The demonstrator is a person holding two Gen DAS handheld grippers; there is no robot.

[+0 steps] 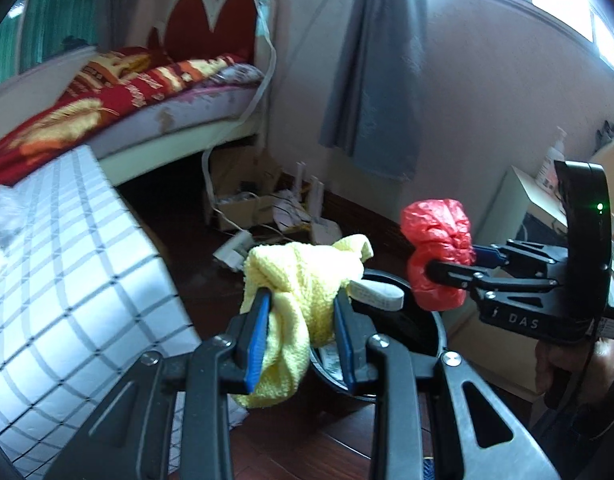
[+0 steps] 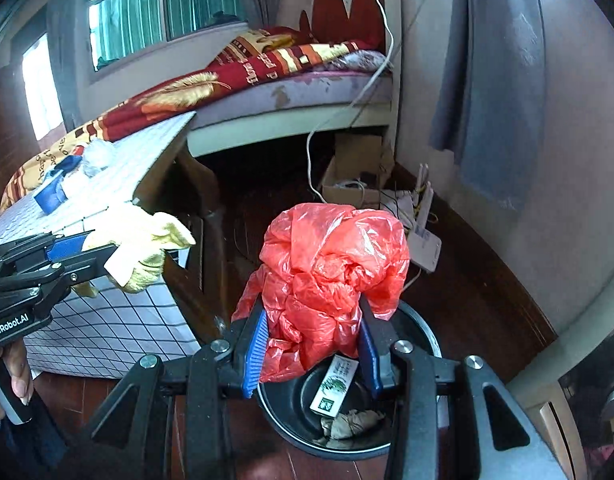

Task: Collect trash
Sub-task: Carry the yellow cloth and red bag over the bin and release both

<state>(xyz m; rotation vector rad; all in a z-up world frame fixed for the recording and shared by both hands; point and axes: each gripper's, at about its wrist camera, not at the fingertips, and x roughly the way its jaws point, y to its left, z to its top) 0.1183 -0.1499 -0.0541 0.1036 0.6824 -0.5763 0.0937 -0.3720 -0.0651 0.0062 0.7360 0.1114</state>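
Observation:
My left gripper [image 1: 303,320] is shut on a crumpled yellow cloth [image 1: 303,276], which bulges out above and below its blue pads. My right gripper [image 2: 313,344] is shut on a scrunched red plastic bag [image 2: 331,276]. Both are held over a round black bin [image 2: 425,338] on the dark wooden floor, which holds a small green-and-white carton [image 2: 333,386] and crumpled brownish paper [image 2: 351,420]. In the left wrist view the bin [image 1: 411,332] lies just behind the cloth. There the right gripper [image 1: 447,264] holds the red bag [image 1: 437,252] above its right rim. In the right wrist view the left gripper [image 2: 95,252] and its yellow cloth [image 2: 143,240] hang left of the bin.
A table with a checked cloth [image 2: 107,312] stands left of the bin, with a blue item [image 2: 51,192] and white crumpled plastic [image 2: 97,156] on top. Behind are a bed [image 2: 291,96], a cardboard box [image 2: 355,172], routers [image 2: 425,240] and cables. A white cabinet [image 1: 519,200] stands right.

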